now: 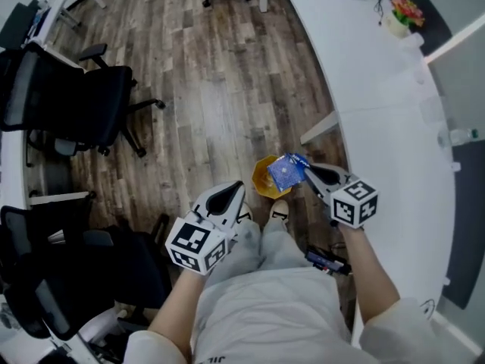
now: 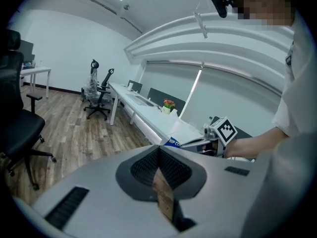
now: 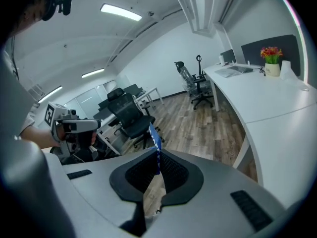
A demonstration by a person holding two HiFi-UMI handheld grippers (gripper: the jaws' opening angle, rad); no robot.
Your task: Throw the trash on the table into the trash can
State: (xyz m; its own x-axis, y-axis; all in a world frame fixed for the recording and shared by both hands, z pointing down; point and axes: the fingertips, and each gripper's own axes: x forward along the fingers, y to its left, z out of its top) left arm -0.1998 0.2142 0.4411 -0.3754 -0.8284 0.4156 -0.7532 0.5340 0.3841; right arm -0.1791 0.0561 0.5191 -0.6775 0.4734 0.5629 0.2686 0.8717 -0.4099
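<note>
Right fingers: closed on the wrapper, which is seen edge-on as a thin sheet pinched between the dark ribbed pads of the right gripper.
Wrapper: blue, glossy and crinkled, with white print; it is held over the can, whose right side is covered by it in the head view.
Left fingers: brought together at the tips, with nothing between them; the left gripper is held low beside the person's leg, with a smooth grey shell around its ribbed pads.
Can: orange, round, open at the top; it is set on the floor, just ahead of a shoe and near the surface's edge.
Surface: white, smooth and curved, at the right; a pot of flowers is carried at its far end.
Floor: wood-grain planks.
Chairs: black, wheeled, at the left, well apart from the can.
</note>
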